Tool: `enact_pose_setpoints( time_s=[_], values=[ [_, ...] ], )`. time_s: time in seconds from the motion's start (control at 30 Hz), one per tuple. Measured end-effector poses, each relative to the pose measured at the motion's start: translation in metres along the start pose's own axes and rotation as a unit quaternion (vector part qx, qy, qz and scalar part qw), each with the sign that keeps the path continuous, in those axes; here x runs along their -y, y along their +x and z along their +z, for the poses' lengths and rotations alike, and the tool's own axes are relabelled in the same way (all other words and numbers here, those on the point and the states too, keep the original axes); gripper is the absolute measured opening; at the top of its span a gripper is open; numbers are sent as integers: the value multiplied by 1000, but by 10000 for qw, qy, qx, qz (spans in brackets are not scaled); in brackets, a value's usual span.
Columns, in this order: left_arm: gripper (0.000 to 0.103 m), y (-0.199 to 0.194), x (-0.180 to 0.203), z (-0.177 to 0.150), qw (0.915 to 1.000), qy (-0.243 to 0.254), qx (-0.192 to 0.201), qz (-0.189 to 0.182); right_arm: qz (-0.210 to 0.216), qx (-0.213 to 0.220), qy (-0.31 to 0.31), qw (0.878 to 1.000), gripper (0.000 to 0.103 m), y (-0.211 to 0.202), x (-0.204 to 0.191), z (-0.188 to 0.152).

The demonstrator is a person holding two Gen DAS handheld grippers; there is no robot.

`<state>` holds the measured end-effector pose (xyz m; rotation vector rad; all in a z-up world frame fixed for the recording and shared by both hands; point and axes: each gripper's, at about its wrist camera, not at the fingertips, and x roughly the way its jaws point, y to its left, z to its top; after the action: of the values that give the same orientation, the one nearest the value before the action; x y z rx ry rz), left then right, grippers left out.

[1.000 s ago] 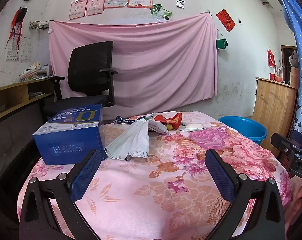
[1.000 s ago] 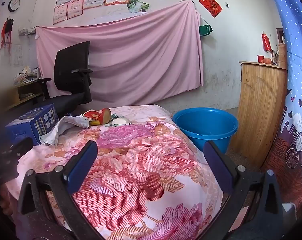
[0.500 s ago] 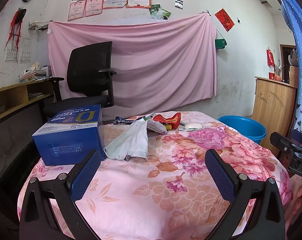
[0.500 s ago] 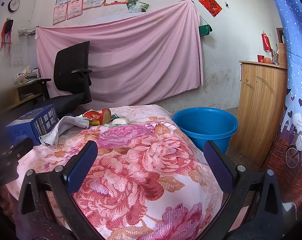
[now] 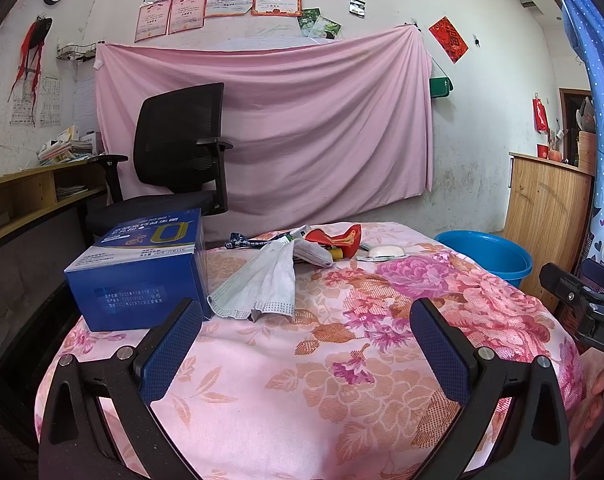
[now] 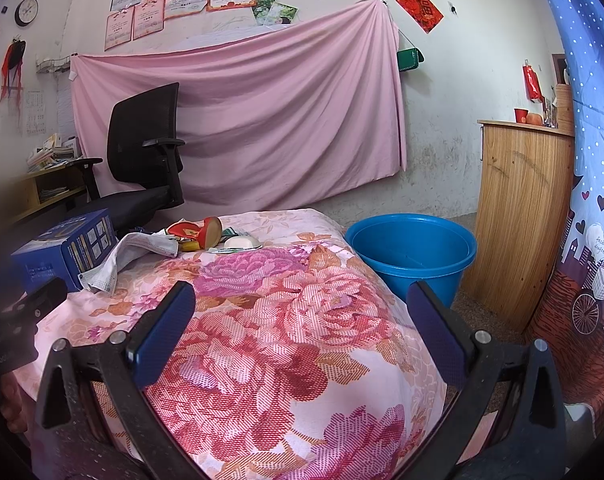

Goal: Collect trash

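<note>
Litter lies at the far side of a table under a pink flowered cloth (image 5: 302, 360): a crumpled face mask (image 5: 262, 280) (image 6: 114, 260), a red wrapper (image 5: 338, 236) (image 6: 194, 230), a dark blue wrapper (image 5: 242, 242) and a small white packet (image 5: 384, 250) (image 6: 242, 243). A blue box (image 5: 138, 272) (image 6: 66, 250) stands left of the mask. My left gripper (image 5: 306, 328) hangs open over the near cloth, short of the mask. My right gripper (image 6: 302, 320) is open above the table's right half. A blue plastic tub (image 6: 412, 252) (image 5: 486, 250) sits on the floor right of the table.
A black office chair (image 5: 174, 160) stands behind the table, before a pink sheet on the wall. A wooden cabinet (image 6: 522, 208) is beside the tub, a blue curtain (image 6: 582, 160) at far right. Wooden shelves (image 5: 30, 196) line the left wall.
</note>
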<state>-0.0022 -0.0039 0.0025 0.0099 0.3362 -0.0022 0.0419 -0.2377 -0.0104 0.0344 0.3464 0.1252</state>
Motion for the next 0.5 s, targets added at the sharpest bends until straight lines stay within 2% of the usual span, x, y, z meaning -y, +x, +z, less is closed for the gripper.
enact_pose_setpoints(
  time_s=[0.5],
  values=[
    [102, 0, 3, -1, 10000, 47, 11, -2, 1, 1, 17, 10000, 103, 0, 1, -1]
  ],
)
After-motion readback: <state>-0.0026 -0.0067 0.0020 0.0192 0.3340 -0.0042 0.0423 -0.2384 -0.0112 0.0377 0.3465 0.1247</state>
